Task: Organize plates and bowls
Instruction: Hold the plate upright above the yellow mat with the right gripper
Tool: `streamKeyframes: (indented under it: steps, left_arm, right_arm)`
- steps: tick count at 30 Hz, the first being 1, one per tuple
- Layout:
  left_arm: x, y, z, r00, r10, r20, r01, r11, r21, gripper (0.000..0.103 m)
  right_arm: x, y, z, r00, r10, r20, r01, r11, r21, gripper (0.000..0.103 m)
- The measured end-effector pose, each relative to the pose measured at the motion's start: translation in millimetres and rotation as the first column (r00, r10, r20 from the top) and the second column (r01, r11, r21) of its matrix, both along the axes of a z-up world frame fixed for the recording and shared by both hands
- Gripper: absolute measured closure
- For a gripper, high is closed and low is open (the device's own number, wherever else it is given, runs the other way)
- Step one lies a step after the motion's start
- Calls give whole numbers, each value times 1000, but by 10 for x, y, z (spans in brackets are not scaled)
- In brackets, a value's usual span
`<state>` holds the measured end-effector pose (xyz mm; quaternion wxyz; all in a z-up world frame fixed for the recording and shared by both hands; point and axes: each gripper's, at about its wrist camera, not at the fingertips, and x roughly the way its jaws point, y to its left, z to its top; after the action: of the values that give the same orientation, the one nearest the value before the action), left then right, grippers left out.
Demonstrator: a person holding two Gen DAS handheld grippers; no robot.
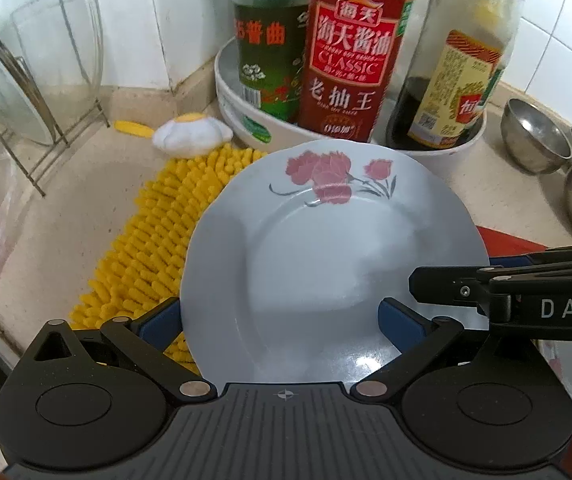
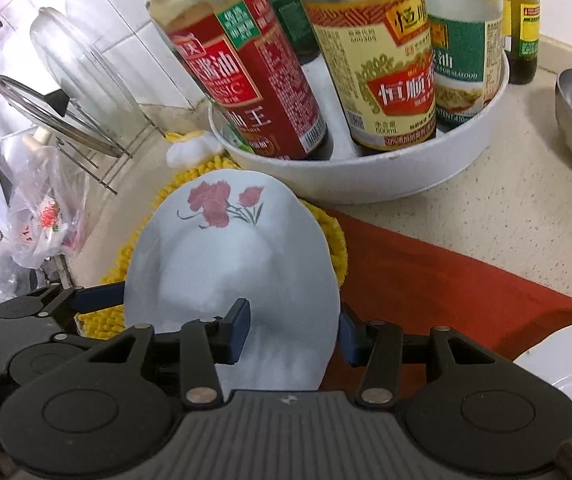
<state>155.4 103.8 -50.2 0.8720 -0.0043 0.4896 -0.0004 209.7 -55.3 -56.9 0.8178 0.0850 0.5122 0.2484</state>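
- Left gripper (image 1: 282,322) has its two blue-padded fingers spread wide, one on each side of the flowered plate (image 1: 326,264); in its own view one pad (image 1: 162,324) sits at the plate's left edge and the other lies over the plate's lower right part. Whether the pads press the plate I cannot tell.
- Right gripper (image 2: 294,330) straddles the same plate (image 2: 230,264) at its right rim, one blue pad (image 2: 240,330) over the plate's face and the other at the outer edge, jaws moderately apart; contact is not clear either.
- From the left camera, the right gripper's black arm (image 1: 526,292) reaches in over the plate's right side.
- Plate is white with pink flowers on its far rim, and it lies over a yellow shaggy mat (image 1: 146,240) on the beige counter (image 1: 486,184), its right side near a red cloth (image 2: 426,272).
- Just beyond the plate stands a round white tray (image 2: 366,176) holding upright sauce bottles, among them a red-labelled soy sauce bottle (image 1: 346,60).
- Steel bowls (image 1: 534,136) sit to the right of the tray on the counter.
- Another white plate (image 2: 566,364) shows at the right edge of the right camera's view.
- Glass lids stand in a wire rack (image 1: 38,136) at the far left, by the tiled wall.
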Motion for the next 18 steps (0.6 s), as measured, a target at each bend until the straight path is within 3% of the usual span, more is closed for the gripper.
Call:
streamKeyframes:
  steps: [18]
  left_arm:
    - [-14,-444,134,992,-118,39,118,993,6,1]
  right_arm:
    - [-179,-446,206,995,-97,30,97,995,13,60]
